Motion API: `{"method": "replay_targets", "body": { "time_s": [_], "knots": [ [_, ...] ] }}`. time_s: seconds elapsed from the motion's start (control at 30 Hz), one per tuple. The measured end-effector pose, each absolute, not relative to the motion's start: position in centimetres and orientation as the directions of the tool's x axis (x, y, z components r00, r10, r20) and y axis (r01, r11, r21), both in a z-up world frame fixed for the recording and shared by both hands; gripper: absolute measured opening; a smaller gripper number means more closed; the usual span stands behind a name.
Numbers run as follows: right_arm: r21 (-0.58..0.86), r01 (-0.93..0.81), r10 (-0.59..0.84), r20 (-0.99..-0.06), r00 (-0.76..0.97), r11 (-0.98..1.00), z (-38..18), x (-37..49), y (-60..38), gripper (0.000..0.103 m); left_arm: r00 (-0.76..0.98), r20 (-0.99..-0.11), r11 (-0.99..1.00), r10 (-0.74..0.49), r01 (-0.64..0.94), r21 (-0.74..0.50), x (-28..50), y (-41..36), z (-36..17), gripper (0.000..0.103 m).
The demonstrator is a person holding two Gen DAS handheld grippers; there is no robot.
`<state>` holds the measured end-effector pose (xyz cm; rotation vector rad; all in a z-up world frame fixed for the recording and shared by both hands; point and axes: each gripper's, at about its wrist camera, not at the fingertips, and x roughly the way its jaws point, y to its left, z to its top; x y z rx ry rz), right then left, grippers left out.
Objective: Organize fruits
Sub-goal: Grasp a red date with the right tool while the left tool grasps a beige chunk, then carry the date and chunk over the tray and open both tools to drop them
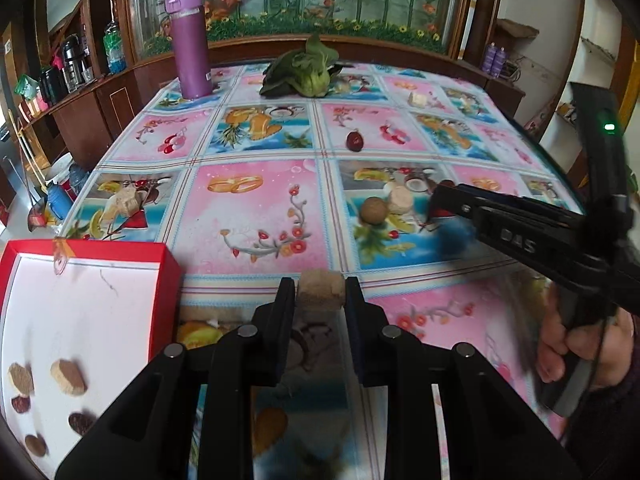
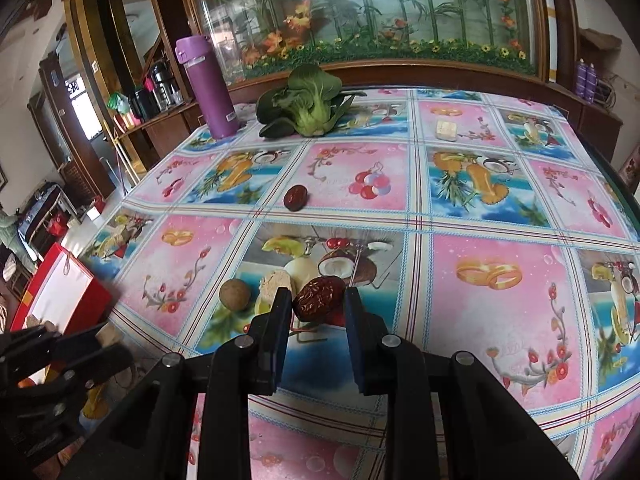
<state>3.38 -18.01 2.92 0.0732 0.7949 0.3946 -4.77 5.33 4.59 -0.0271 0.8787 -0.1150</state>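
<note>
Behind the table runs a glass-fronted wooden cabinet (image 2: 360, 12) painted with bamboo and flowers; the table's glossy fruit-print cloth (image 2: 480, 320) carries a tall purple flask (image 2: 208, 88) and a green leafy cabbage (image 2: 308, 100) at the far side, well apart from the work. Near the middle lies a loose dark red date (image 2: 295, 197); closer in, a round brown nut (image 2: 235, 294) sits just beside a pale biscuit-like chunk (image 2: 275, 282). The right gripper (image 2: 318, 302) is closed on a wrinkled red date (image 2: 318, 298), long axis tilted up to the right. The left gripper (image 1: 320, 294) pinches a tan fibrous block (image 1: 320, 292) beside the red-rimmed white box (image 1: 168, 276), which holds several brown and red pieces (image 1: 68, 376).
</note>
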Motion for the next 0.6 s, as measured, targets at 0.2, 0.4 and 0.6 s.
{"method": "replay_targets", "body": {
  "time_s": [0.2,0.4,0.6],
  "knots": [
    [0.228,-0.296,0.372,-0.630,0.682,0.928,3.6,3.1,-19.0,0.025,0.688,-0.716,0.993,-0.120,0.081,-0.088,-8.2,5.9,6.9,0.027],
    [0.236,-0.241,0.335,-0.581,0.741,0.942,4.1,2.9,-20.4,0.025,0.752,-0.656,0.997,-0.071,0.035,-0.067,-11.4,7.5,9.2,0.027],
    [0.231,-0.221,0.315,-0.561,0.765,0.948,4.4,2.4,-20.5,0.025,0.793,-0.610,0.999,-0.004,-0.018,-0.030,-13.8,9.3,10.6,0.027]
  ]
}}
